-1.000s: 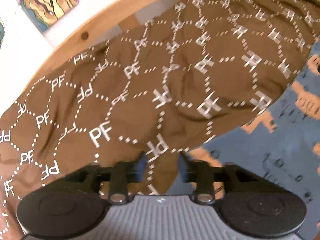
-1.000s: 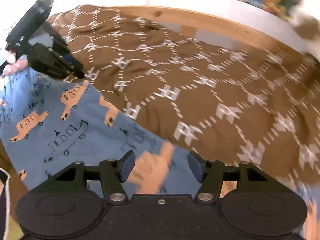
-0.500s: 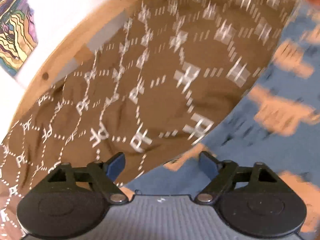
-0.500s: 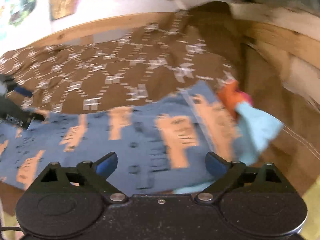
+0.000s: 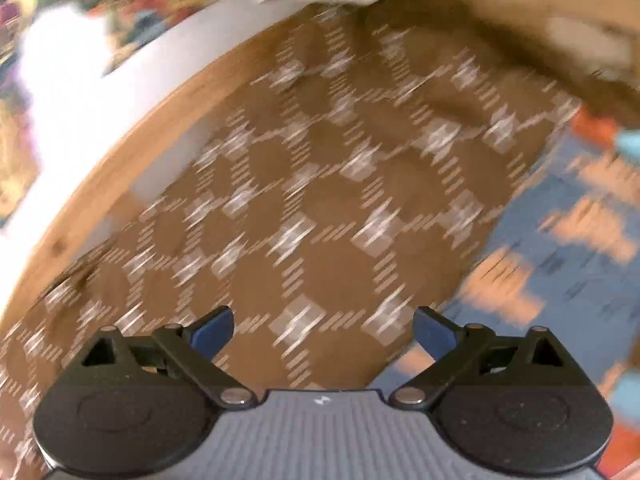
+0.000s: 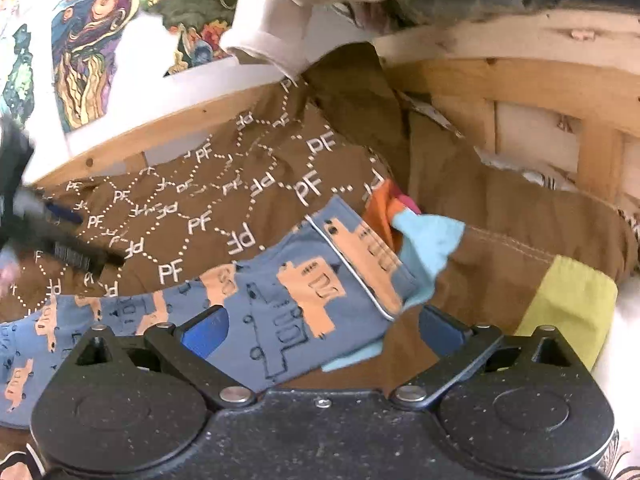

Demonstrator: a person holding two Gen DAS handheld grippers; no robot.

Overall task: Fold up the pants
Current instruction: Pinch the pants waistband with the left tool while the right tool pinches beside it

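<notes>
The blue pants with orange truck prints (image 6: 280,300) lie flat on a brown "PF"-patterned cover (image 6: 208,208); their piped end points up right. In the blurred left wrist view the pants (image 5: 560,248) lie at the right. My right gripper (image 6: 324,332) is open and empty, just above the pants' end. My left gripper (image 5: 322,330) is open and empty over the brown cover (image 5: 320,200); it also shows blurred at the left edge of the right wrist view (image 6: 60,240).
A light blue and orange cloth (image 6: 424,240) lies beside the pants' end. A yellow-green cloth (image 6: 568,304) lies at the right. A wooden frame (image 6: 520,92) borders the cover. A white garment (image 6: 320,8) hangs above. Paintings (image 6: 92,48) hang on the wall.
Both grippers have opened and let go of the pants, which now lie flat. Both cameras have swung right; the left view is still motion-blurred.
</notes>
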